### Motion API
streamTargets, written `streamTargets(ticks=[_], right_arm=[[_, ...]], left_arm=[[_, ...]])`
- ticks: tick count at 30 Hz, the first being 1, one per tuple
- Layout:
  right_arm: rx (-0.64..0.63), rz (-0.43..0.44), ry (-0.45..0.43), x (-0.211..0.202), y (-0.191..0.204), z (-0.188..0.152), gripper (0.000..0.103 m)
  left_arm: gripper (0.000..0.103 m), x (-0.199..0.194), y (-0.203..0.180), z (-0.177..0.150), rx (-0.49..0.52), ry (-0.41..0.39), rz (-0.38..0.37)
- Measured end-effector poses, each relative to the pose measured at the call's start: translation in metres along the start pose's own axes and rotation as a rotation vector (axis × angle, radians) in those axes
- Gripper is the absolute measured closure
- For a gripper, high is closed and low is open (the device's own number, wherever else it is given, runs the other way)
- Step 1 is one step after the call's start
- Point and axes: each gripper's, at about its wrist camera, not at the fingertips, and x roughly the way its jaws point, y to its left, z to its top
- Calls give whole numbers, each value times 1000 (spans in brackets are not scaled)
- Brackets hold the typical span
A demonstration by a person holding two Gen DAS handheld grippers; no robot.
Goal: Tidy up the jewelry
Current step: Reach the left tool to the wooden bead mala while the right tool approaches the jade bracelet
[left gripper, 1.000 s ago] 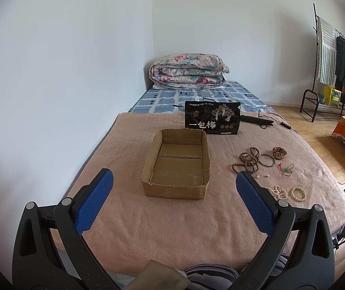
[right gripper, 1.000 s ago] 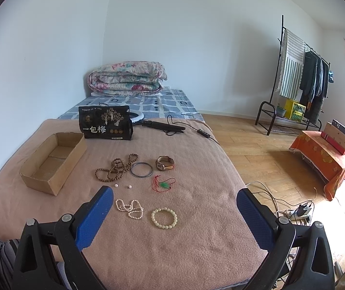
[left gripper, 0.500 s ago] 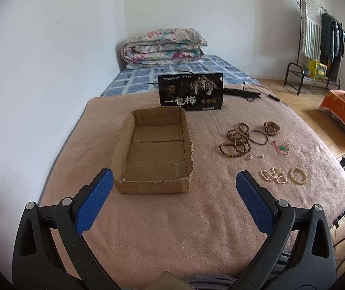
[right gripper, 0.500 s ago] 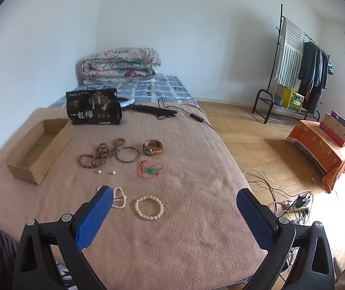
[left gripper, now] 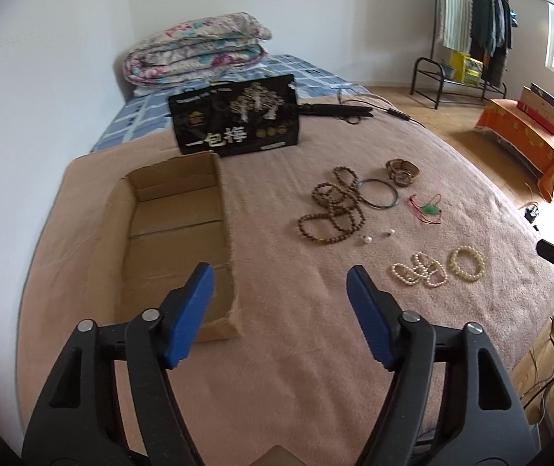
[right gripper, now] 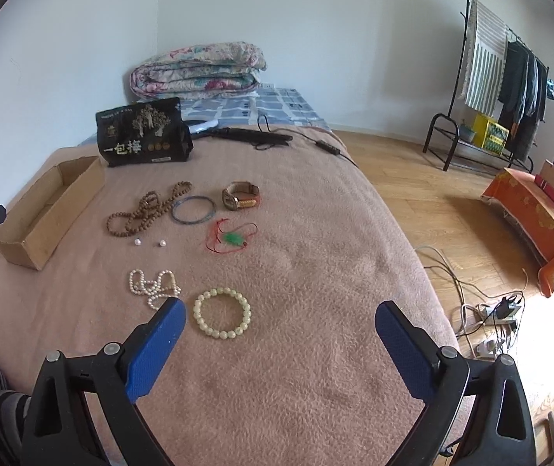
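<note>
Jewelry lies loose on the pink fleece blanket (right gripper: 296,272) of the bed: a pale round-bead bracelet (right gripper: 222,317) nearest, a tangled white pearl strand (right gripper: 152,285) just left of it, and farther off a brown wooden bead string (right gripper: 148,209), thin blue bangle (right gripper: 193,209), gold watch (right gripper: 241,195) and green pendant on red cord (right gripper: 232,237). The shallow open cardboard tray (left gripper: 176,233) sits well apart to the left, holding nothing. Both the right tool (right gripper: 280,320) and left tool (left gripper: 280,291) hover spread apart and empty; I would lower the right one so its tips straddle one side of the pale bracelet's ring, pressing lightly into the fleece to catch the beads.
</note>
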Motion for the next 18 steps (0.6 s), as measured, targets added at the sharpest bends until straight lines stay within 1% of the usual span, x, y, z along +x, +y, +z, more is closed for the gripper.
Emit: streamTargets(ticks=[3,7,9,10,11,12,18], right_arm=[[9,22,28,13,-5,-1,5],[6,50,71,29,-6,1,6],[1,67,85,35,-6,1,7],[-1,72,90,37,-6,0,7],[-3,83,99,41,-6,1,10],[-4,94,109,44,-6,2,12],[31,156,164,70,-11,5,17]], left_arm=[[34,15,-8,8,10,24,-43],[43,33,-16,15,2,52,-81],[44,42,-20,19,-5,68,-107],[44,48,-22,21,-9,79,-120],[47,53,-23,24,-14,89,-129],[48,59,-24,28,-20,100,-140],[48,101,-32,51,-58,157,-173]])
